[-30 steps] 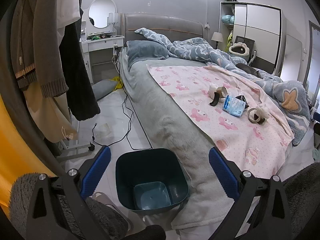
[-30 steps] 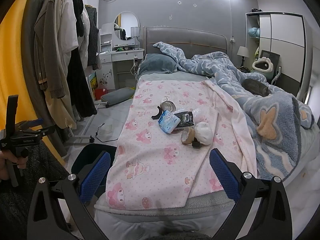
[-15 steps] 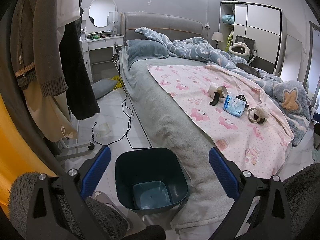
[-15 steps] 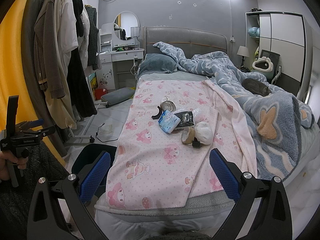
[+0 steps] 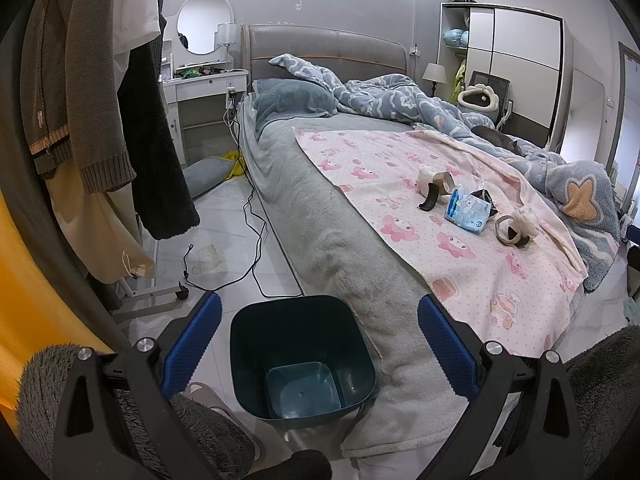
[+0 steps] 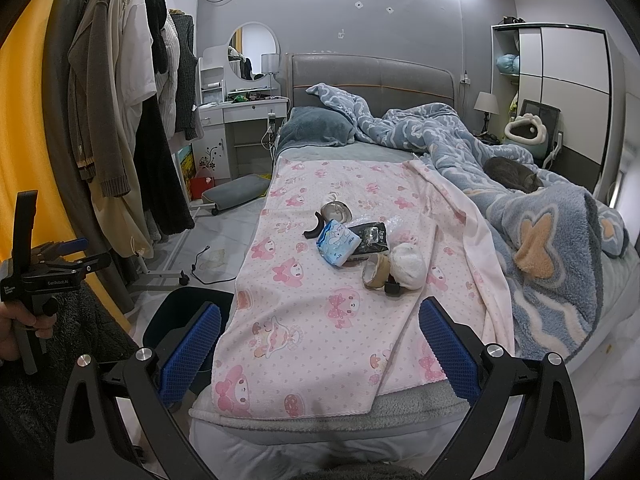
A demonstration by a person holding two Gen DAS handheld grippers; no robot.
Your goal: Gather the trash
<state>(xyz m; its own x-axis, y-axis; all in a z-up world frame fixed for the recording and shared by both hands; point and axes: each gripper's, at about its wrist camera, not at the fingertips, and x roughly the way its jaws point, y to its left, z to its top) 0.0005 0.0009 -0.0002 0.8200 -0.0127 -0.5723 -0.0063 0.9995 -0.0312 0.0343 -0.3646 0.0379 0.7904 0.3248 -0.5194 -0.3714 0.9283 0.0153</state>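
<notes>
I see a dark teal plastic bin point(image 5: 302, 354) – beside it a pink cartoon-print cloth point(image 6: 332, 280) over grey bedding point(image 5: 320, 236).

Home bedroom — bed point(image 6: 372, 412), wardrobe point(image 6: 568, 92), hanging clothes point(image 6: 120, 120)

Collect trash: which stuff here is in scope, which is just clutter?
In scope:
blue tissue pack
black wrapper
tape roll
white wad
bin

Clutter:
cat
blue blanket
pillow
hanging clothes
floor cable
</notes>
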